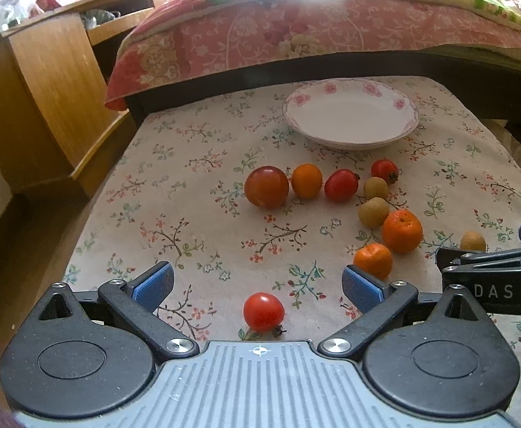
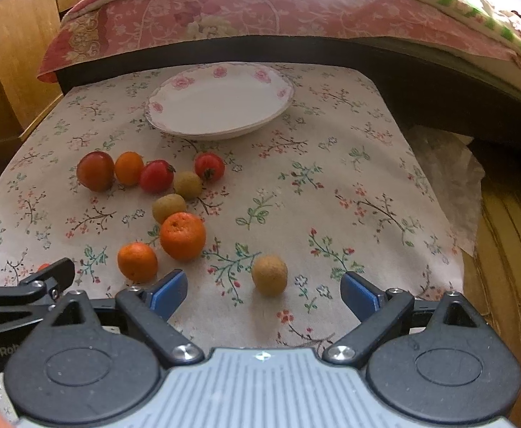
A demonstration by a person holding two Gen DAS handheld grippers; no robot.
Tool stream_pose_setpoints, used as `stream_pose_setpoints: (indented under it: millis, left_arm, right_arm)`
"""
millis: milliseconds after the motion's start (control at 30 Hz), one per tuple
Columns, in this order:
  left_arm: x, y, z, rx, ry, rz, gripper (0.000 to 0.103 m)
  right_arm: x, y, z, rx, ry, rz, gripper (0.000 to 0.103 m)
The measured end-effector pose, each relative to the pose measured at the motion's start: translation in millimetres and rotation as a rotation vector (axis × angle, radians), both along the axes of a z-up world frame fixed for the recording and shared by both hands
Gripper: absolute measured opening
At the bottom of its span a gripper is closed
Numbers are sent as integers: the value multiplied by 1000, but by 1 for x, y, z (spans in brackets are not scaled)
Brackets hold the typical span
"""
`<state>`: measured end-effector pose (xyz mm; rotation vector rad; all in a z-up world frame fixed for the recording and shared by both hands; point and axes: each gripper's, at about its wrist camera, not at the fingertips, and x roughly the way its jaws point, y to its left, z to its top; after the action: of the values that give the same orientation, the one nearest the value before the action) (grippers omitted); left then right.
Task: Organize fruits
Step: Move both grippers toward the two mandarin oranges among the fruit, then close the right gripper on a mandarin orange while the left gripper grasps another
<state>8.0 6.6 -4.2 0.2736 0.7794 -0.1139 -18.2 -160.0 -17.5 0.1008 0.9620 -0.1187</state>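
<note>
Both grippers stand wide open and empty: the left gripper [image 1: 258,287] frames a small tomato [image 1: 264,312], the right gripper [image 2: 264,290] a tan fruit [image 2: 269,274], so the first pick-ups seem in hand, each calling for a gentle close, since round fruit rolls. Farther on, the other fruits [image 1: 331,196] lie loose before the bare plate [image 1: 351,135], all on a floral cloth [image 1: 189,178] beside a bed [image 1: 260,35] and wooden cabinet [image 1: 46,82].
</note>
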Motion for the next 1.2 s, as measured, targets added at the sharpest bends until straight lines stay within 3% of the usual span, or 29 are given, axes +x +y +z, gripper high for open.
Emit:
stream_pose_setpoints:
  millis: [300, 633, 733, 1000, 1133, 1200]
  left_arm:
    - [4, 3, 0, -48, 25, -34, 100]
    - [1, 10, 4, -99, 52, -101, 96]
    - [-2, 7, 5, -80, 65, -132, 96]
    - [-6, -5, -3, -66, 123, -222, 93]
    - [4, -1, -12, -134, 180, -238, 86]
    - [6, -2, -13, -143, 181, -250, 83]
  right_arm:
    - [13, -2, -2, 52, -4, 77, 85]
    - [29, 5, -5, 90, 3, 257, 73]
    - [36, 6, -8, 105, 16, 303, 70]
    - [57, 2, -15, 159, 68, 339, 48]
    - [63, 11, -20, 156, 88, 362, 37]
    - [63, 13, -19, 138, 102, 381, 37]
